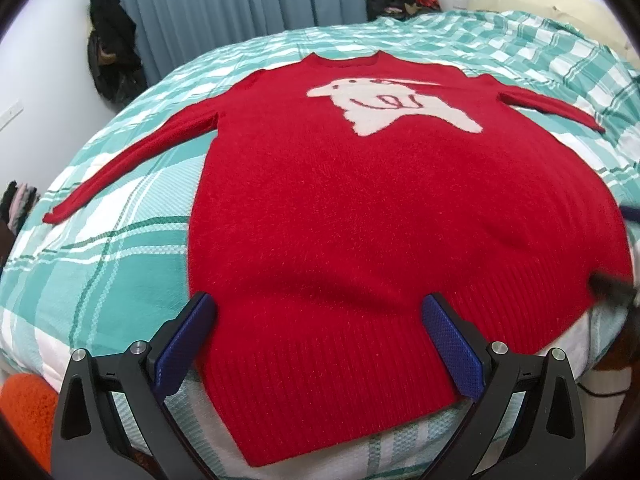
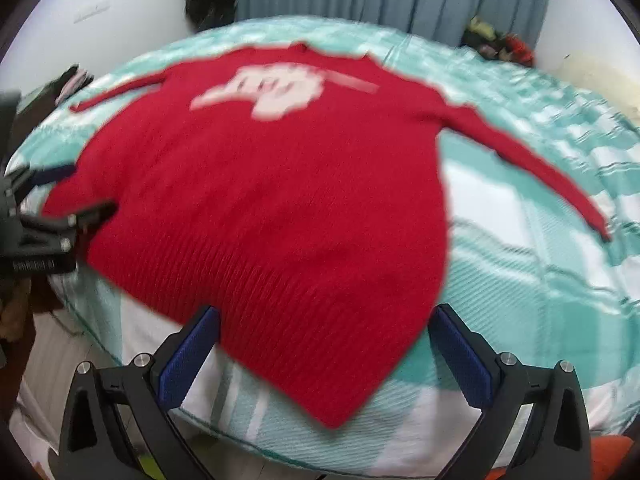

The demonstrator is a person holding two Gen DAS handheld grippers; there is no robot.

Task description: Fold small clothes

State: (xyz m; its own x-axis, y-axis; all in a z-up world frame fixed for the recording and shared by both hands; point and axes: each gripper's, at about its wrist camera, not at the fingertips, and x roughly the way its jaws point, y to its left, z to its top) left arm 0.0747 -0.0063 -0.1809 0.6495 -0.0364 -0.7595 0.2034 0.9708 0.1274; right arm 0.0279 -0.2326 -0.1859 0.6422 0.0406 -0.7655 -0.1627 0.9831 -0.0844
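red sweater spread flat, front up, on the green-and-white checked bedspread.

left gripper has its fingers spread wide over the sweater's ribbed hem; right gripper is spread wide over the hem's other corner, gripping nothing.

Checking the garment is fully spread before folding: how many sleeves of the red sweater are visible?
2. The left sleeve stretches out over the checked bedspread on the left; the right sleeve stretches out on the right. Neither is folded in.
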